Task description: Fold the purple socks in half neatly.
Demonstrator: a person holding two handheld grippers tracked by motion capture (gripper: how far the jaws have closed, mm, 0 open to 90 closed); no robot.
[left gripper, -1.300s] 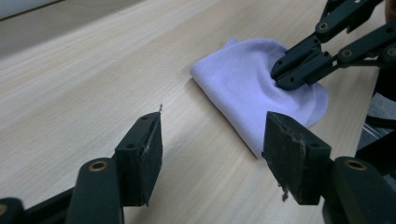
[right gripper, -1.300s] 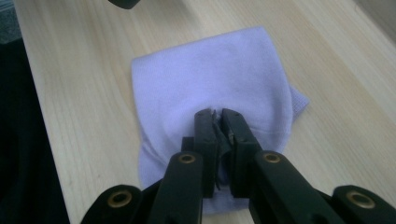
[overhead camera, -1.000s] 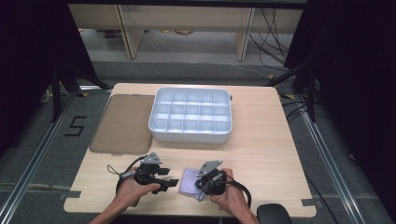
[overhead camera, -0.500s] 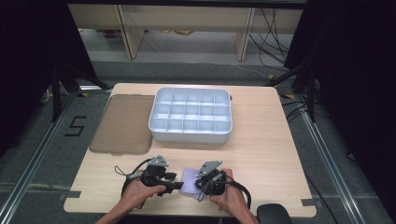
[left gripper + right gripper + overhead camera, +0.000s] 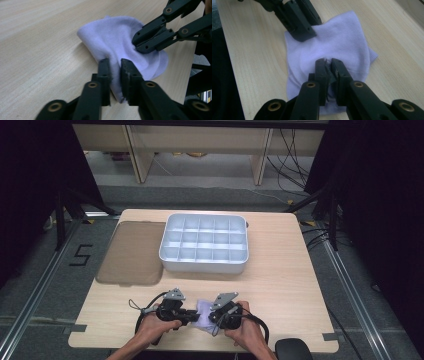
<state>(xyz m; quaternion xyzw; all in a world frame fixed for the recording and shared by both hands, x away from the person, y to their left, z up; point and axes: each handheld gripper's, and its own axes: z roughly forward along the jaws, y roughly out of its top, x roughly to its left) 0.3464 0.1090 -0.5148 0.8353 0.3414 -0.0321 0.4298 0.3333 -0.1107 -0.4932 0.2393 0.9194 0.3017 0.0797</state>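
Observation:
A pale lilac cloth (image 5: 204, 309) lies rumpled on the wooden table near its front edge, between my two grippers. In the left gripper view the left gripper (image 5: 115, 65) has just been closing its jaws, and a fold of the cloth (image 5: 117, 37) is pinched between them. The right gripper (image 5: 327, 62) is shut on a bunched ridge of the cloth (image 5: 342, 37) from the opposite side. From above, the left gripper (image 5: 194, 316) and right gripper (image 5: 212, 317) face each other tip to tip over the cloth.
A white tray (image 5: 204, 265) divided into several compartments stands at the table's middle back. A flat brown lid (image 5: 132, 252) lies to its left. A black rounded object (image 5: 292, 350) sits off the front right corner.
The left gripper slid right to the cloth and its jaws closed on the cloth's edge. The right gripper kept its hold and stayed put.

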